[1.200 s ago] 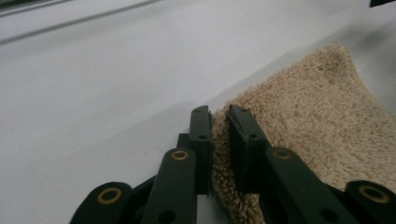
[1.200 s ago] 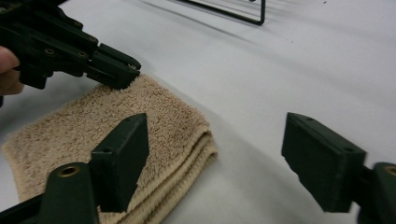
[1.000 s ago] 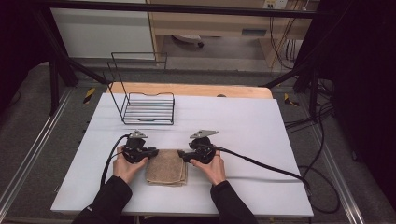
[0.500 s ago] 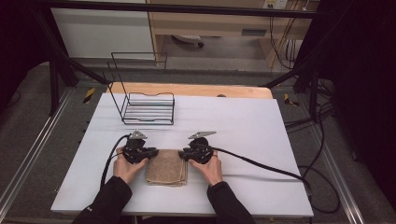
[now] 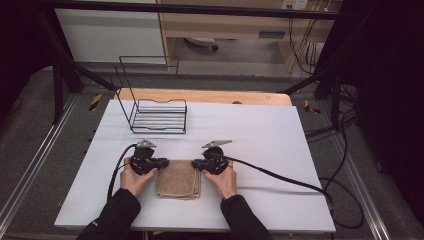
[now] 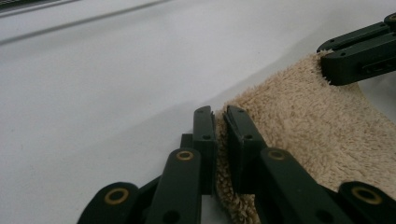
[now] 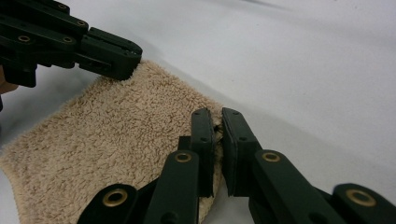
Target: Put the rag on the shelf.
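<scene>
High view: both hand-held grippers, left and right, pinch towel corners; wire rack well behind

1. A lab-style recording bay, not a home.
2. A white table stands inside a black metal frame with floor rails.
3. Loose cables trail across grey carpet.
</scene>
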`<control>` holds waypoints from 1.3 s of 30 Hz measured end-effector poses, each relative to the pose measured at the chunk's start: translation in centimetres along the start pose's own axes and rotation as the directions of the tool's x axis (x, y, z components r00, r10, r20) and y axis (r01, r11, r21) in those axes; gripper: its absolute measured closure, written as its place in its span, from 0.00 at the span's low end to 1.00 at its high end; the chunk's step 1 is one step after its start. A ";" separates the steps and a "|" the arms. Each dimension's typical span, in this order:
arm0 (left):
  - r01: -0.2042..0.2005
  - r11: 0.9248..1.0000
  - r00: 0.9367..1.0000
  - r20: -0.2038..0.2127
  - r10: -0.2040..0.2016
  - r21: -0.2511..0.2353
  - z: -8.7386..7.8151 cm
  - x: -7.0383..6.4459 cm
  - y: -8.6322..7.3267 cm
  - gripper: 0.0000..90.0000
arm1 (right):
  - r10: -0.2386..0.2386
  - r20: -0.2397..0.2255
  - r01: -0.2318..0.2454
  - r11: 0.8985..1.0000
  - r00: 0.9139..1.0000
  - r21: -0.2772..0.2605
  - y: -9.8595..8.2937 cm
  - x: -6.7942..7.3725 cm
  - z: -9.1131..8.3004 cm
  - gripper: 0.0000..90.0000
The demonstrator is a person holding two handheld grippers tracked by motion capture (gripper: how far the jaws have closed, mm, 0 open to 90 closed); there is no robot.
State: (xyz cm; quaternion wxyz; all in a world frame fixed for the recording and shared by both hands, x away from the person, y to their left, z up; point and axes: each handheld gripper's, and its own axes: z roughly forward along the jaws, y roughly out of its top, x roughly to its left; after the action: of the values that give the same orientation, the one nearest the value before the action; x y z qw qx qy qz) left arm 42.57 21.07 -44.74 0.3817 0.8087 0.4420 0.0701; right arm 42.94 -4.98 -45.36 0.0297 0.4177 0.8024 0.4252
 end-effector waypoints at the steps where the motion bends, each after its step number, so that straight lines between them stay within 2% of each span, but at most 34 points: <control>1: 0.001 1.000 1.000 0.003 -0.001 -0.002 -0.1 0.0 0.0 0.92 | 0.002 -0.002 -0.002 1.000 1.000 -0.002 0.0 0.1 -0.1 0.94; 9: -0.024 0.998 0.999 0.021 0.025 -0.058 -2.1 -0.4 0.4 0.94 | -0.012 -0.028 0.010 0.998 1.000 -0.055 0.5 0.7 -1.5 0.94; 14: -0.039 0.995 0.999 0.033 0.042 -0.090 -3.3 -0.8 0.6 0.94 | -0.037 -0.050 0.032 0.995 0.998 -0.096 0.7 1.2 -2.6 0.94; 18: -0.059 0.993 0.998 0.019 0.061 -0.105 -4.1 -1.2 0.8 0.94 | -0.052 -0.059 0.044 0.992 0.997 -0.120 0.8 1.6 -3.3 0.94; 35: -0.106 0.978 0.994 0.004 0.109 -0.181 -6.4 -3.4 1.8 0.94 | -0.106 -0.052 0.094 0.974 0.993 -0.204 1.6 2.3 -6.0 0.95; 39: -0.121 0.974 0.993 -0.013 0.121 -0.193 -6.7 -3.8 1.9 0.95 | -0.134 -0.038 0.122 0.967 0.990 -0.222 1.8 2.5 -6.5 0.95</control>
State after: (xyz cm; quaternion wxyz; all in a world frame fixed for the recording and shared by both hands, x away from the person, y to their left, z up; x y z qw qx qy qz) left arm 38.50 21.26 -37.93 0.4532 0.7932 0.3832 0.1364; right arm 39.85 -6.95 -39.18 0.0818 0.3477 0.7765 0.5191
